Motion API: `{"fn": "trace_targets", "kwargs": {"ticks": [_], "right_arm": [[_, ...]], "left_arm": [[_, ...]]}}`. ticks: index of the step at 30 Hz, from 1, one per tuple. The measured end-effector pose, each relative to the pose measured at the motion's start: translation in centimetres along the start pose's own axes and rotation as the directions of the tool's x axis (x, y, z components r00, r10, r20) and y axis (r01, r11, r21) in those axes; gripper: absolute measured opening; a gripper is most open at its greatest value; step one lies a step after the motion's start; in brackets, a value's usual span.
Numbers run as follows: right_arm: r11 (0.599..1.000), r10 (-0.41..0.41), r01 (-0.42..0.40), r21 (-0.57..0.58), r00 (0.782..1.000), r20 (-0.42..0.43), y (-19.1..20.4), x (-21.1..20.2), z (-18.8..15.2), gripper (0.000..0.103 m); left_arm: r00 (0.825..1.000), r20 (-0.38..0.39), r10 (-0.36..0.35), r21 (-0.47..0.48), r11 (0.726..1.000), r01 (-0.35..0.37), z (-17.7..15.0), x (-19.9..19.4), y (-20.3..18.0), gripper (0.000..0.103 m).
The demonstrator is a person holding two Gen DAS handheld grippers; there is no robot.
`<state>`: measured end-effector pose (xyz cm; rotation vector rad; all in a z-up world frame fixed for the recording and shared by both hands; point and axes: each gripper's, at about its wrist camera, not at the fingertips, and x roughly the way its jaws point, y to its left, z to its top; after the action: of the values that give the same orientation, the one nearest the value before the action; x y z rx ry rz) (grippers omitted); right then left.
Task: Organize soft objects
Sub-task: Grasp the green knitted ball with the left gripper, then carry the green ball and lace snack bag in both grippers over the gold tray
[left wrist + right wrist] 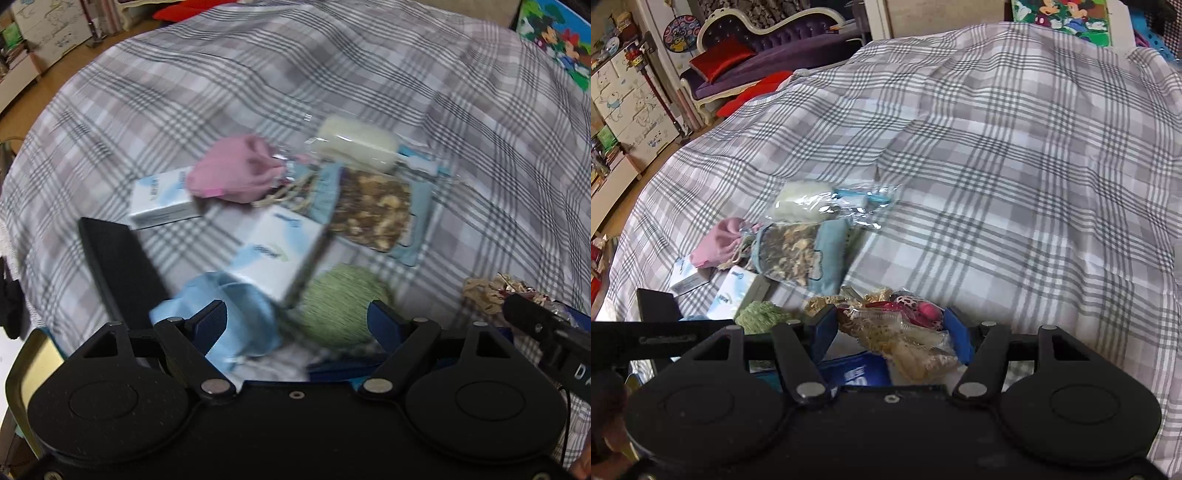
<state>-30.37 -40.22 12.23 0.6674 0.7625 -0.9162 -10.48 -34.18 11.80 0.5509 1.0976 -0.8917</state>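
Little legible txt. White letters "DA" on the black gripper body (569, 354) at right edge of left wrist view. Blue packet (862, 373) has white lettering, tissue packs (275, 254) a logo; both too blurry to read.

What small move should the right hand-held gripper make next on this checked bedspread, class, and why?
Probably carry the crinkly clear packet toward the pile by the tissue pack and set it down. The right hand-held gripper seems closed on that packet, which lies apart from the other soft things. The left hand-held gripper is open over the green yarn ball.
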Motion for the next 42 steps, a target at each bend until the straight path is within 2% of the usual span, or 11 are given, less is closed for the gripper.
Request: {"fn": "trace_targets", "kwargs": {"ticks": [8,16,18,19,20,21,25,29,31,37,42], "right_arm": [[1.0,-0.023,0.023,0.016,1.0,0.002,-2.0,-0.1,-0.5,0.062],[1.0,-0.024,0.024,0.017,1.0,-0.012,-3.1,0.0,-1.3,0.062],[1.0,-0.028,0.028,0.015,0.999,-0.016,-3.2,0.1,-1.5,0.062],[0.999,-0.03,0.03,0.016,0.999,-0.016,-3.4,0.1,-1.6,0.062],[0.999,-0.032,0.033,0.016,0.999,-0.015,-3.5,0.1,-1.7,0.062],[0.999,-0.034,0.034,0.017,0.999,-0.014,-3.7,0.1,-1.7,0.062],[0.999,-0.041,0.042,0.033,0.999,-0.006,-4.6,-0.5,-1.9,0.062],[0.997,-0.065,0.065,0.052,0.998,0.001,-6.1,-1.4,-2.3,0.062],[0.995,-0.083,0.083,0.059,0.997,0.001,-7.0,-2.0,-2.7,0.062],[0.985,-0.145,0.145,0.092,0.989,-0.013,-9.9,-3.9,-4.6,0.062],[0.976,-0.162,0.165,0.14,0.986,-0.035,-12.3,-5.2,-7.1,0.062]], "left_arm": [[0.999,-0.036,0.012,0.024,1.0,-0.011,0.5,2.5,-2.4,0.08],[0.996,-0.08,0.026,-0.005,1.0,-0.026,1.0,5.0,-2.9,0.08],[0.996,-0.081,0.035,-0.007,0.999,-0.036,1.1,5.4,-3.0,0.077],[0.996,-0.073,0.043,-0.002,0.999,-0.043,1.1,5.5,-3.2,0.072],[0.997,-0.06,0.054,0.006,0.999,-0.054,1.1,5.5,-3.4,0.058],[0.998,-0.051,0.044,0.016,0.999,-0.043,1.1,5.4,-3.6,0.053],[0.998,-0.047,-0.045,0.018,0.999,0.046,1.6,4.9,-4.6,0.053],[0.997,-0.028,-0.069,0.075,0.995,0.071,1.4,3.6,-7.6,0.053],[0.994,-0.03,-0.105,0.107,0.988,0.107,1.0,2.6,-9.3,0.053],[0.99,0.019,-0.139,0.205,0.97,0.132,-0.6,-0.9,-13.8,0.053],[0.985,0.038,-0.17,0.258,0.954,0.155,-2.1,-2.7,-16.2,0.053]]}}
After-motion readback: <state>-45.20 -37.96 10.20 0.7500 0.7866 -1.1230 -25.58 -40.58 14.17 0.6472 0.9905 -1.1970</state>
